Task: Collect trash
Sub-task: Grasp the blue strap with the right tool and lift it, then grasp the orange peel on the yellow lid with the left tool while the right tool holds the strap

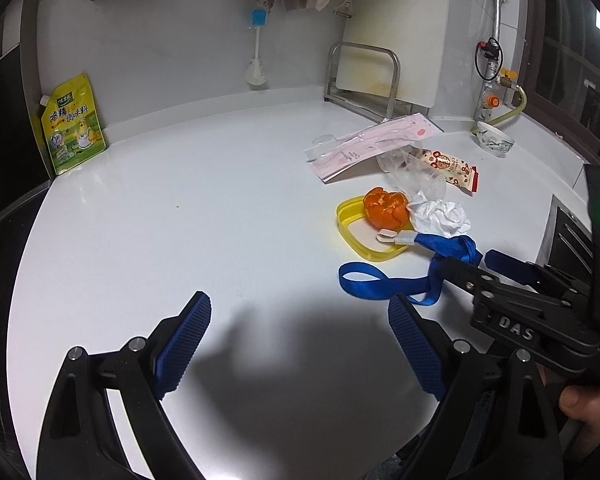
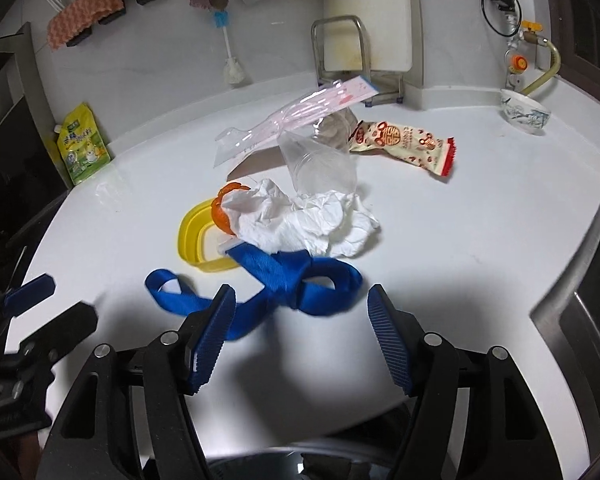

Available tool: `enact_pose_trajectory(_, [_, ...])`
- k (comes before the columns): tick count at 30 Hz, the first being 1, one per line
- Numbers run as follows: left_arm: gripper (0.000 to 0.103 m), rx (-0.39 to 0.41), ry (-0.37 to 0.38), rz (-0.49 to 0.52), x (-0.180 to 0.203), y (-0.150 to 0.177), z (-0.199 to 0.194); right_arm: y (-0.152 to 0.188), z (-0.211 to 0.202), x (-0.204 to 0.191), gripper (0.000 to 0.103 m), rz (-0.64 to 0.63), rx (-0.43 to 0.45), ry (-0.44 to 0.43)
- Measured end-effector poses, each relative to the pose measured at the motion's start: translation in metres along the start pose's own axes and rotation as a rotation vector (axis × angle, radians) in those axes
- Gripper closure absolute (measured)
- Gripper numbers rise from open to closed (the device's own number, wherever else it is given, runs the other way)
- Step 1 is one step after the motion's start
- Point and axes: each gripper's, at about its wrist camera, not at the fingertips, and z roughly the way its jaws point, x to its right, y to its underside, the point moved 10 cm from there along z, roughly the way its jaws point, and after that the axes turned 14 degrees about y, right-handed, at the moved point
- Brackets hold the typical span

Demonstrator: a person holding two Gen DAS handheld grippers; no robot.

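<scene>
Trash not yet collected, all lying on the white bench.

Both jaws released, empty; blue strap, crumpled tissue, peel, wrapper waiting just ahead.

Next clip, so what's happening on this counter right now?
A person holds a gripper in each hand over a white counter, clearing trash. Both are open and empty. The right gripper hovers just short of a blue lanyard, the nearest piece of a pile: crumpled tissue, orange peel, yellow lid, clear plastic cup and snack wrapper. The left gripper hangs over bare counter.
</scene>
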Motion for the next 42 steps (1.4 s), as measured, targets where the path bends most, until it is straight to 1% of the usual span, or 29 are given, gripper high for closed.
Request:
enact_pose_trajectory(3, [0.014, 0.004, -0.006, 0.002, -0.001, -0.003, 0.001, -0.001, 0.008, -0.001, 0.037, 0.003, -0.007, 0.018])
enact_pose_trajectory(5, [0.014, 0.005, -0.008, 0.002, -0.002, -0.005, 0.002, -0.002, 0.01, 0.002, 0.037, 0.019, 0.005, 0.045])
enact_pose_trajectory(9, [0.014, 0.009, -0.009, -0.001, -0.002, -0.008, 0.004, 0.0, 0.013, 0.003, 0.038, 0.015, 0.008, 0.051])
enact_pose_trajectory(10, [0.014, 0.009, -0.009, -0.002, -0.002, -0.009, 0.004, 0.0, 0.012, 0.002, 0.041, 0.012, 0.014, 0.054])
enact_pose_trajectory(11, [0.014, 0.01, -0.01, 0.0, -0.001, -0.009, 0.005, 0.0, 0.012, 0.001, 0.05, 0.005, 0.015, 0.05])
enact_pose_trajectory(12, [0.014, 0.009, -0.011, 0.002, -0.001, -0.009, 0.006, 0.001, 0.012, 0.0, 0.055, -0.002, 0.013, 0.048])
enact_pose_trajectory(13, [0.014, 0.009, -0.012, 0.002, 0.0, -0.01, 0.006, 0.001, 0.012, -0.001, 0.063, -0.014, 0.012, 0.049])
enact_pose_trajectory(15, [0.014, 0.007, -0.01, 0.002, 0.001, -0.01, 0.008, 0.001, 0.01, -0.003, 0.071, -0.023, 0.012, 0.041])
enact_pose_trajectory(17, [0.014, 0.008, -0.008, 0.002, 0.003, -0.012, 0.009, 0.0, 0.007, -0.001, 0.082, -0.02, 0.019, 0.035])
enact_pose_trajectory(20, [0.014, 0.003, -0.008, 0.005, 0.005, -0.014, 0.014, -0.005, 0.002, 0.006, 0.088, 0.001, 0.026, 0.018])
enact_pose_trajectory(26, [0.014, -0.002, 0.014, 0.004, 0.014, -0.019, 0.026, -0.014, -0.007, 0.04, 0.092, 0.07, 0.034, -0.011])
enact_pose_trajectory(31, [0.014, -0.013, 0.016, 0.008, 0.024, -0.025, 0.042, -0.023, -0.007, 0.072, 0.092, 0.099, 0.028, -0.017])
enact_pose_trajectory(35, [0.014, -0.012, 0.017, 0.0, 0.032, -0.032, 0.052, -0.036, -0.006, 0.099, 0.093, 0.136, 0.044, -0.029])
enact_pose_trajectory(42, [0.014, -0.027, -0.016, 0.003, 0.038, -0.039, 0.073, -0.054, -0.006, 0.122, 0.093, 0.181, 0.086, -0.115])
